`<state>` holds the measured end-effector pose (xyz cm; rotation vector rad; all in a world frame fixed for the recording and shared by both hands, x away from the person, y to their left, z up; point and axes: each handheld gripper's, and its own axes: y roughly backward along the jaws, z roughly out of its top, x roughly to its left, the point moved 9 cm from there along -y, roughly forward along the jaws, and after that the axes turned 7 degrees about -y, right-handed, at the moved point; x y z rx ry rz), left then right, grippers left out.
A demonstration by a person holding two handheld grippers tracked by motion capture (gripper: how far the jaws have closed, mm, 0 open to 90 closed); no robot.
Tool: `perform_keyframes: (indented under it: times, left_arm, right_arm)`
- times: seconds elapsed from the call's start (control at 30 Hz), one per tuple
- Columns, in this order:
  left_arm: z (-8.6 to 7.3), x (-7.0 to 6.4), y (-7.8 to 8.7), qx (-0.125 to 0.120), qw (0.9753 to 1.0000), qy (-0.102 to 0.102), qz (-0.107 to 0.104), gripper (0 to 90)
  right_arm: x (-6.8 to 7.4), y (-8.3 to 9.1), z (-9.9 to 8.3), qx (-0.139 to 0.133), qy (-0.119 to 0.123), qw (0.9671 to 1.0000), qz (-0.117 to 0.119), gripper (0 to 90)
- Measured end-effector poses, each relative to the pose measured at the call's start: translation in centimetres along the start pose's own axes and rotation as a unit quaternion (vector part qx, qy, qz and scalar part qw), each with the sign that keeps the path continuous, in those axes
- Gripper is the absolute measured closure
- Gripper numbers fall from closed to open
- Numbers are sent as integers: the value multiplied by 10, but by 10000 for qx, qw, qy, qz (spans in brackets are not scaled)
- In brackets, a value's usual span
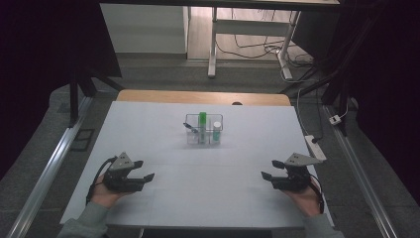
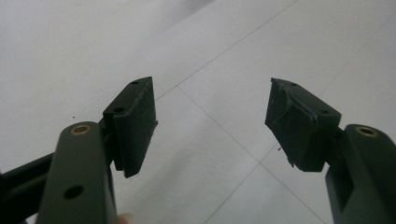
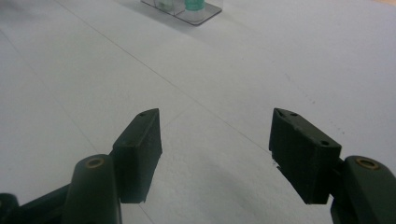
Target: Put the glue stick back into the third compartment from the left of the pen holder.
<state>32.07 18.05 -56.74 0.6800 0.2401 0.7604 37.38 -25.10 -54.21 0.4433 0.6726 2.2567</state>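
White table (image 1: 163, 144) under dim light, dark floor and desk legs behind, with a clear organizer box (image 1: 204, 129) sitting up the middle toward the far edge, holding a green tube (image 1: 202, 121) and a small teal-capped bottle (image 1: 217, 128). Left gripper (image 1: 143, 169) and right gripper (image 1: 270, 169) parked low near the front corners, well apart from the box, both jaws spread wide, gripping nothing

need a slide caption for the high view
Both tongs, left and right, rest open on the white table, apart from a clear organizer holding small bottles.
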Motion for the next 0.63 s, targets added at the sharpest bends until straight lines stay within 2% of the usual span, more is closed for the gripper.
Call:
perform_keyframes:
  times: [0.63]
  left_arm:
    - [-1,1,-1,6,10000,1,19,326]
  right_arm:
    - [2,-3,0,24,106,9999,-46,321]
